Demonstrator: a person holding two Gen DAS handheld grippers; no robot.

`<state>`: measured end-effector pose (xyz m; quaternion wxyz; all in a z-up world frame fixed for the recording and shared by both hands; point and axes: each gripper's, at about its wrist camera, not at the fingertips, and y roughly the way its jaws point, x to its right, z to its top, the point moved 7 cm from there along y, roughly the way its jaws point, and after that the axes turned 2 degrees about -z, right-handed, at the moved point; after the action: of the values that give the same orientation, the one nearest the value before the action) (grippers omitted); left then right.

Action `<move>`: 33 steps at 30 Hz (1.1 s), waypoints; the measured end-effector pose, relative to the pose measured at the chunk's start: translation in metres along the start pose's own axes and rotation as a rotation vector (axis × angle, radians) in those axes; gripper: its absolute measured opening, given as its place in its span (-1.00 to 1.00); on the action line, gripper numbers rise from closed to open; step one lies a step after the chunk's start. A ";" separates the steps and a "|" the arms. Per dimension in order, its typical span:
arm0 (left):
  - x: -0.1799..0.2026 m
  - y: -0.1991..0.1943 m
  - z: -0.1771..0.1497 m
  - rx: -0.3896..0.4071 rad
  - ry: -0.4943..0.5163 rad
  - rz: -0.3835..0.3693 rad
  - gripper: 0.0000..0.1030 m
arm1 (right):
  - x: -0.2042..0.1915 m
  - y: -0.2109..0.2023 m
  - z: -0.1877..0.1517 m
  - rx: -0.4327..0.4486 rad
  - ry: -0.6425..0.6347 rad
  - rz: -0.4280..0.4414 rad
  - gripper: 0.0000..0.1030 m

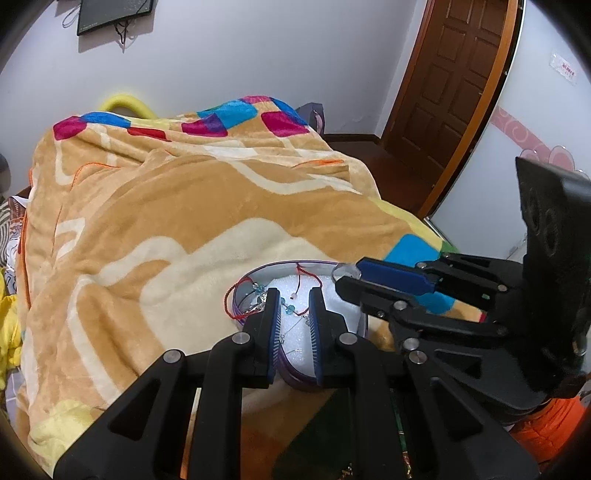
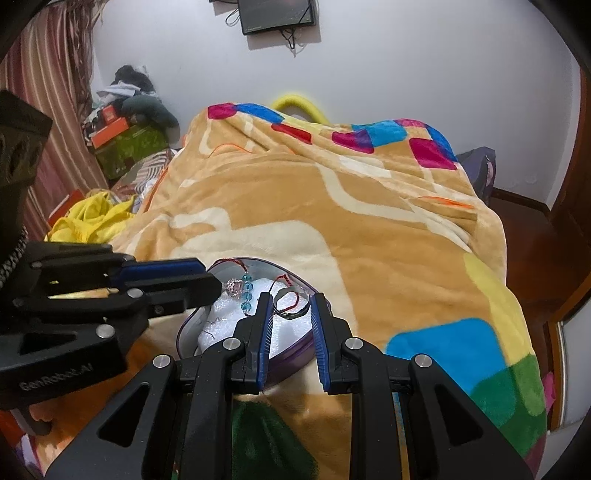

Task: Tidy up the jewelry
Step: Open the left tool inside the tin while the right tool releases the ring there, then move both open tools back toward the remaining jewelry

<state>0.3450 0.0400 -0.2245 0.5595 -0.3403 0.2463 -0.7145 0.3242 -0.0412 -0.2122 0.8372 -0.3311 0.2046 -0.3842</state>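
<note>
A round purple-rimmed box [image 1: 354, 332] with white foam lining sits on the blanket, also in the right wrist view [image 2: 295, 354]. It holds a red cord bracelet [image 1: 236, 299], a blue-bead chain [image 1: 288, 308] and thin wire pieces; the red cord [image 2: 291, 301] and blue beads [image 2: 245, 291] show in the right view. My left gripper [image 1: 294, 295] is open over the box, fingers straddling the beads. My right gripper [image 2: 290, 299] is open over the box's right side. In the left view the right gripper [image 1: 345, 277] has a silvery ring-like piece [image 1: 343, 271] at its tips.
An orange patterned blanket [image 1: 184, 206] covers the bed. A wooden door [image 1: 450, 85] stands at the right. Yellow cloth [image 2: 88, 218] and piled boxes and clothes [image 2: 125, 129] lie at the left. A monitor [image 2: 277, 14] hangs on the wall.
</note>
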 end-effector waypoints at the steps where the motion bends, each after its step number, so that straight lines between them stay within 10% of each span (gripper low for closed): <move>1: 0.000 -0.001 0.000 0.000 -0.001 -0.001 -0.73 | -0.002 0.001 -0.001 -0.009 -0.006 0.003 -0.64; 33: 0.024 -0.109 -0.035 0.060 0.032 0.082 -0.22 | -0.028 -0.117 -0.015 0.079 -0.030 -0.059 -0.58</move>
<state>0.2464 0.0434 -0.1619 0.5943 -0.3016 0.2472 -0.7034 0.2386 -0.0821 -0.1372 0.8410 -0.3091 0.1669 -0.4114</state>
